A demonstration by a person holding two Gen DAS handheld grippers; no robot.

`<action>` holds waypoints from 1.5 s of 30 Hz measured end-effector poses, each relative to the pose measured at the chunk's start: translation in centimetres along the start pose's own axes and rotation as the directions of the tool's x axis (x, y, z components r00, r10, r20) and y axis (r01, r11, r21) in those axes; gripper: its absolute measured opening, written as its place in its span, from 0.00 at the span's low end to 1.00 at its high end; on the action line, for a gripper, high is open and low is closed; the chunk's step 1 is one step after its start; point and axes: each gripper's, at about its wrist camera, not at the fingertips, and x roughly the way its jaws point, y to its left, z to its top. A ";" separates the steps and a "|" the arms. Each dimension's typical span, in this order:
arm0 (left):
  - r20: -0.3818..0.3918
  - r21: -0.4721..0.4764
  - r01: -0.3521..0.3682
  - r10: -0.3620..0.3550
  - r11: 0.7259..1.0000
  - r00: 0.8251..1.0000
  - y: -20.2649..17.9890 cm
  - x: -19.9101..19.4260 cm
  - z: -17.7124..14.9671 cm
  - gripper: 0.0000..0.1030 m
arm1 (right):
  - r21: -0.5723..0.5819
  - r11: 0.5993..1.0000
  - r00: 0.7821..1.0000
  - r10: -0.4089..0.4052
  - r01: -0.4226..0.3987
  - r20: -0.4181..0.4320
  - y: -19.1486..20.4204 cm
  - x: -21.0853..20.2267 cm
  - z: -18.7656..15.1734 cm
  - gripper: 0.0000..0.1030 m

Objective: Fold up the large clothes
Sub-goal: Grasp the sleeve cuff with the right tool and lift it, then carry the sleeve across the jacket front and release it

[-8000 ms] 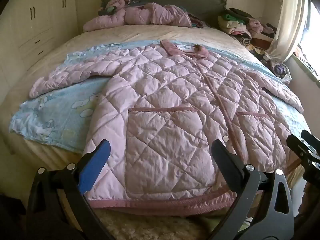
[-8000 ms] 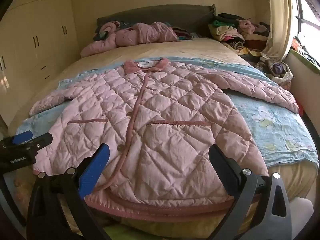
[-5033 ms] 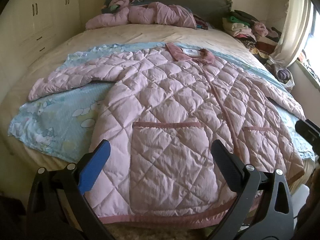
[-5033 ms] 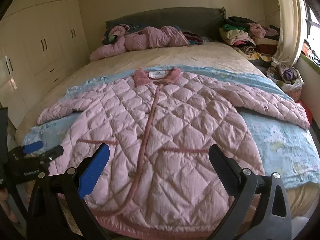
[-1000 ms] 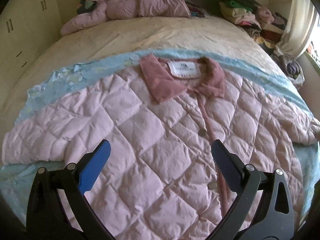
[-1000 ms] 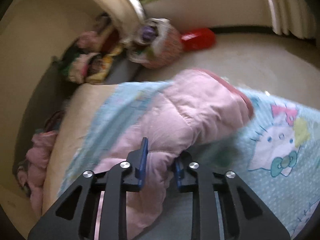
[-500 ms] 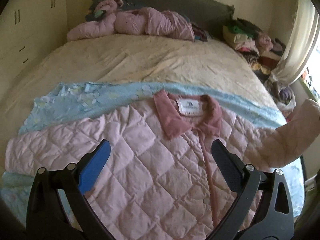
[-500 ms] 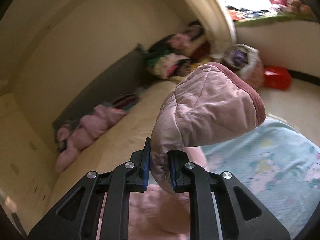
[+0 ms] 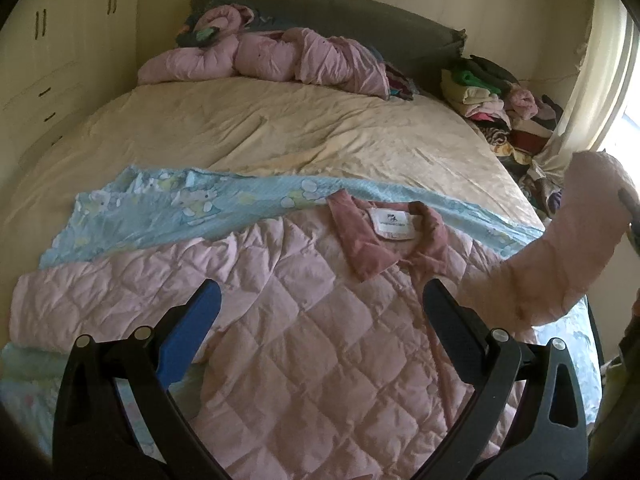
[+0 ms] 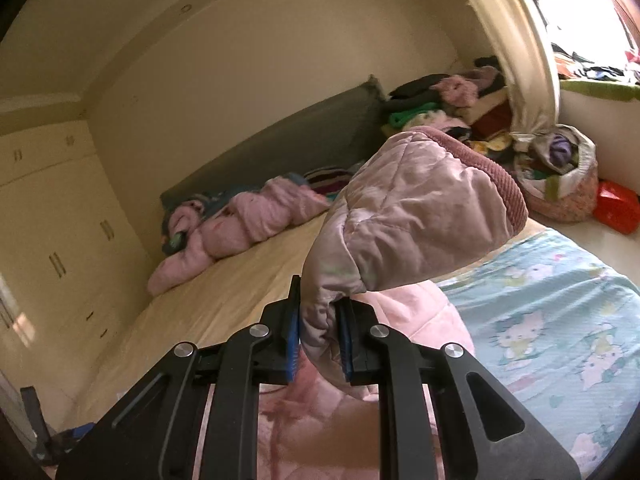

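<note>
My right gripper [image 10: 320, 344] is pinching the sleeve [image 10: 408, 216] of the pink quilted coat [image 9: 320, 360], pads pressed tight on a bunched fold of it just behind the cuff [image 10: 500, 176]. The sleeve is lifted clear of the bed [image 9: 280, 136], its ribbed darker-pink cuff pointing up and to the right in my right view. From my left view the same sleeve rises off the coat's right side and arches up toward the frame edge, where a bit of the right gripper shows. My left gripper [image 9: 320, 316] is spread wide, nothing between its fingers, hanging over the coat's chest below the collar [image 9: 380, 240]. The coat lies front up, closed, on a light blue cartoon blanket [image 9: 180, 208] spread across the near half of the bed. Collar is flat, white label [image 9: 390, 222] showing inside it. The other sleeve [image 9: 100, 292] lies flat out to the left on the blanket. Further back, a bare cream sheet, then a crumpled pink garment [image 9: 272, 60] heaped against the grey headboard [image 9: 360, 20]. A stack of folded clothes [image 9: 488, 92] sits beside the bed at the far right corner, next to the curtain [image 9: 576, 112]. In my right view a bag stuffed with clothes [image 10: 560, 176] and something red [image 10: 616, 206] sit on the floor past the bed edge. Cream wardrobe [image 9: 48, 60] along the left wall.
</note>
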 end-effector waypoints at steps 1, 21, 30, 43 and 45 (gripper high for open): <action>-0.002 -0.003 -0.004 0.004 1.000 1.000 0.4 0.1 -0.2 0.92 | -0.009 1.000 1.000 0.008 -0.008 -0.006 0.8 0.3 -0.4 0.15; -0.059 -0.017 -0.057 0.056 0.998 0.997 3.4 3.1 -4.1 0.92 | -0.106 0.983 0.966 0.124 -0.151 -0.229 9.0 7.9 -11.3 0.15; -0.102 -0.014 -0.055 0.053 0.998 0.993 3.0 5.1 -5.4 0.92 | -0.078 0.982 0.924 0.134 -0.173 -0.358 9.6 10.0 -17.5 0.15; -0.152 -0.226 0.127 -0.163 0.966 0.975 3.9 7.6 -7.0 0.92 | -0.105 0.962 0.865 0.177 -0.253 -0.470 11.9 11.2 -23.2 0.20; -0.143 -0.256 0.154 -0.195 0.954 0.970 4.0 7.6 -7.0 0.92 | -0.108 0.955 0.848 0.188 -0.275 -0.495 12.3 11.3 -23.9 0.21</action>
